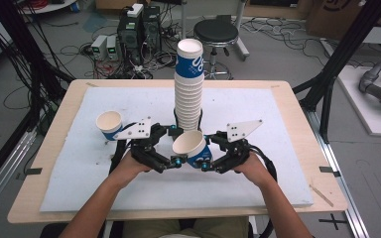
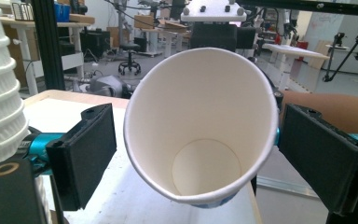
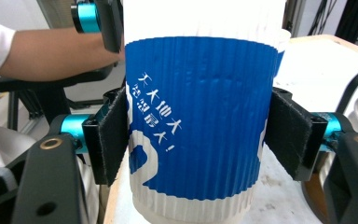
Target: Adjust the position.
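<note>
1. The right gripper [image 1: 207, 166] has its fingers [image 3: 112, 140] clamped on a tilted blue-and-white paper cup [image 1: 192, 147] above the desk [image 1: 287, 99].
2. The left gripper [image 1: 174, 162] fingers [image 2: 86, 151] stand released beside its rim.
3. Behind stands the tall cup stack [image 1: 188, 89].
4. A single cup [image 1: 110, 124] sits well left, with bare white mat [image 1: 258, 183] around it.

cup stack [image 2: 0, 88] cut off at left edge
</note>
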Demonstrator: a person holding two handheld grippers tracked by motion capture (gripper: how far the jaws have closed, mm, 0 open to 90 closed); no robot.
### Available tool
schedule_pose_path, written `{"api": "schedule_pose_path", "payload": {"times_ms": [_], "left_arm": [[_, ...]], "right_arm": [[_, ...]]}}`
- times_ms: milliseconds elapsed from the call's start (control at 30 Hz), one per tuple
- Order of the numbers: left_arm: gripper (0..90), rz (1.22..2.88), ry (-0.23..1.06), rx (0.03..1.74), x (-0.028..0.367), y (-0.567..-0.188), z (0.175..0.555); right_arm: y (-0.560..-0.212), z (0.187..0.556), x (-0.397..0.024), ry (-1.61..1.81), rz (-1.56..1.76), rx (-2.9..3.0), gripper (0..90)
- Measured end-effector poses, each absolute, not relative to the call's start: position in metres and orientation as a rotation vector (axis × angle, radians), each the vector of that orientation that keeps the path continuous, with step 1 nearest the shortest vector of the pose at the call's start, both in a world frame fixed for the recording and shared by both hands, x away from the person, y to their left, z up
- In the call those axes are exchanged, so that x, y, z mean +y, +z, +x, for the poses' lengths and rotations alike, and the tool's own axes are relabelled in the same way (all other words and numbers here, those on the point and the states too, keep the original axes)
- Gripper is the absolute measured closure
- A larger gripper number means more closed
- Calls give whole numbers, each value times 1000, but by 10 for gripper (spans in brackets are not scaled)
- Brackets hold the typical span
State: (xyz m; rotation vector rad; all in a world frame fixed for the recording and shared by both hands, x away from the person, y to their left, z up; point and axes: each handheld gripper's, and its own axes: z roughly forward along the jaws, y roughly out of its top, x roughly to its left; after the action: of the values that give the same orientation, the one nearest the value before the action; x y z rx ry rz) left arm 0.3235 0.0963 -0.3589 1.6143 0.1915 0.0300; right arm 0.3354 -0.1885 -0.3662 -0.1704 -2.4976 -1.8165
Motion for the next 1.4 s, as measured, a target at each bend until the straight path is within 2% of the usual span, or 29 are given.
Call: {"api": "schedule_pose_path", "payload": {"times_ms": [500,633,933,967,1000,1033,1400], "left_arm": [[127,1609,4,192,93,-361,324],[206,1612,8,163,94,-361,324],[241,1661,9,153,93,-362,324],[242,1665,8,156,93,-362,324],[241,1664,10,158,93,-361,324],[241,1672,17,154,94,-361,324],[243,1778,23,134,92,-349,326]], "right_arm": [[-368,334,-184,-1823,-140,-2467,283],[-370,334,-183,-1819,-139,-2460,284],[-373,334,-182,-1777,-150,-2488,292],[-373,334,-181,-1764,-162,-2495,274],[-373,333,-181,-1753,-206,-2514,181],[-373,332,-180,-1744,-233,-2548,139],[-365,328,-186,-1658,-246,-2579,143]]}}
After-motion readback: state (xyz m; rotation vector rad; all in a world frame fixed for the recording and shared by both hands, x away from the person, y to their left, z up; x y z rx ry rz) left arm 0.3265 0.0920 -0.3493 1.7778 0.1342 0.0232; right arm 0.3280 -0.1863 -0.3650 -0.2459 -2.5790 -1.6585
